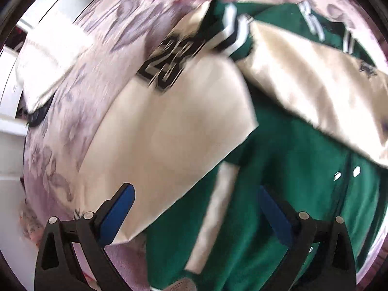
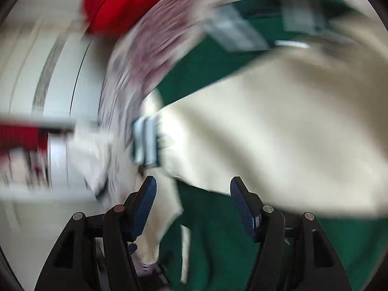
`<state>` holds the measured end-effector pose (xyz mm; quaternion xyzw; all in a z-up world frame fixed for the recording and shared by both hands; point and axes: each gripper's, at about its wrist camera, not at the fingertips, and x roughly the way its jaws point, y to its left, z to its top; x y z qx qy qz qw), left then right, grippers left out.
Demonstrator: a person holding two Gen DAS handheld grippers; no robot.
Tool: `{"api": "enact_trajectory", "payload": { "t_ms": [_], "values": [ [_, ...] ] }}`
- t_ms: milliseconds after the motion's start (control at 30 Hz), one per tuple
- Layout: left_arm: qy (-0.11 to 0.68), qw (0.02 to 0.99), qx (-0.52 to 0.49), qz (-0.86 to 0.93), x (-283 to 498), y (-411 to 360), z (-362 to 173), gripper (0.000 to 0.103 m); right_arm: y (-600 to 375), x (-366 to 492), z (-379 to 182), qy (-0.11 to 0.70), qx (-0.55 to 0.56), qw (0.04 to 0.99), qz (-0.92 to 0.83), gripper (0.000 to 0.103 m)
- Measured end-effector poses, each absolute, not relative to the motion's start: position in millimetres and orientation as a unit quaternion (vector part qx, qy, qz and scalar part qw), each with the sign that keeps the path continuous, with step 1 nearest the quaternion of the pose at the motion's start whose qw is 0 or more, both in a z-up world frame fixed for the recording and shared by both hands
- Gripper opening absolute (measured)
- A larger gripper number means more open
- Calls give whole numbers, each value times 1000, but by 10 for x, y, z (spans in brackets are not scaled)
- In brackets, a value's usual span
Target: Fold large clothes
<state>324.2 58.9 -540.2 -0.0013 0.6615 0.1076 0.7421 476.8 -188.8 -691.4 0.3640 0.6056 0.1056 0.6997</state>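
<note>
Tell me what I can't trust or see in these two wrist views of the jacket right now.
- Right wrist view: motion blur smears everything; the red item cannot be identified.
- Left wrist view: the number patch on the cream sleeve is blurred, so its digits are uncertain.
- Green jacket: the sleeves hide much of its body, and its hem is cut off by the bottom edge.
- Floral sheet: its pattern is blurred.

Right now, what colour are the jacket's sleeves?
Cream sleeves on a green jacket; clearest in the left wrist view.
</note>
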Motion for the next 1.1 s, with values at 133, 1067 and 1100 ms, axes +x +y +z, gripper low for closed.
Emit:
{"api": "enact_trajectory", "payload": {
  "t_ms": [133,1067,1100],
  "values": [
    [639,764,21,81,3668,321,-5330,103,-3024,4006,-7175,580,477,659,-39,66],
    [619,767,43,164,4044,478,-5407,103,-3913,4139,-7816,582,400,699,-116,28],
    [621,764,33,171,3938,606,-5366,103,-3902,4156,-7735,584,382,706,-117,27]
  ]
}}
